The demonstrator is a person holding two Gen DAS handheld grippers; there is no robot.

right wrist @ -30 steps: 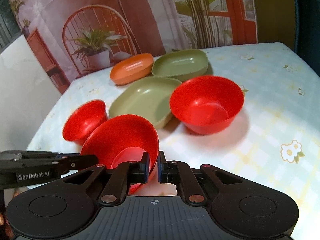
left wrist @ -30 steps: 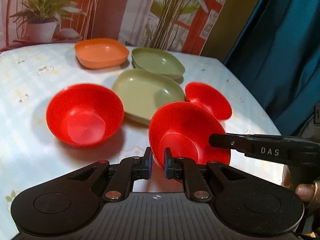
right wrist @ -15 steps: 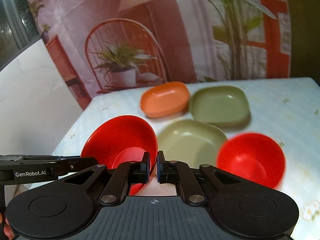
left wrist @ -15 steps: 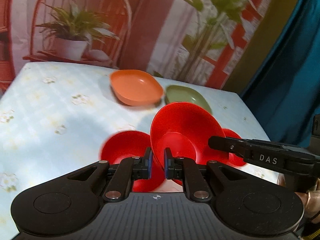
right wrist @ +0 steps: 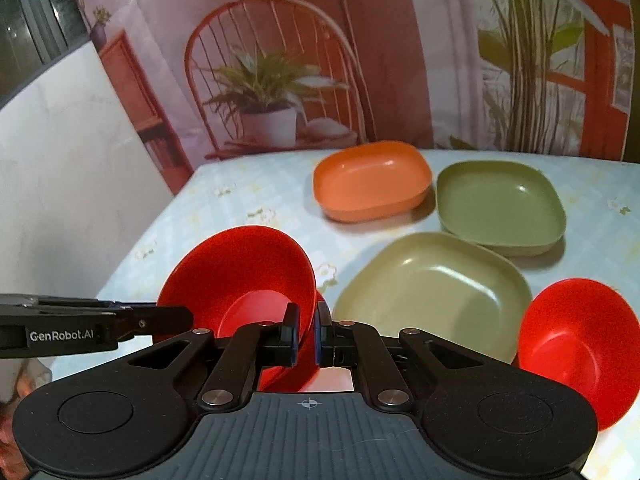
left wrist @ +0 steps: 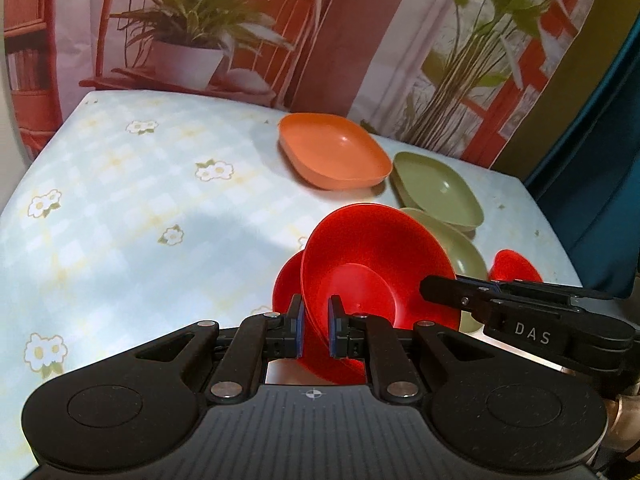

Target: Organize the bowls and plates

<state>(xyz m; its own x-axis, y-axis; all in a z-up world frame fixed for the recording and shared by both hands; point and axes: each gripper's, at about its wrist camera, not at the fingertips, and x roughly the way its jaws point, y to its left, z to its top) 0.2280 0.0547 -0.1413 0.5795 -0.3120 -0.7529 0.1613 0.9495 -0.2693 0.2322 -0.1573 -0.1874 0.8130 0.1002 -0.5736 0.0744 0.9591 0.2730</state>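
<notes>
Red bowl [left wrist: 372, 268] pinched at opposite rims by left hand-held gripper [left wrist: 314, 326] and right hand-held gripper [right wrist: 304, 334] | carried tilted above second red bowl [left wrist: 286, 280] (partly hidden) on table [left wrist: 120, 208] | next: lower straight down.

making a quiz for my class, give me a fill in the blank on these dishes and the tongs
1. Both tongs, left tongs and right tongs, grip the rim of one ____ bowl.
2. The dish farthest back beside the dark green plate is coloured ____.
3. The number of green plates on the tablecloth is ____.

Missing words: red; orange; two
</notes>
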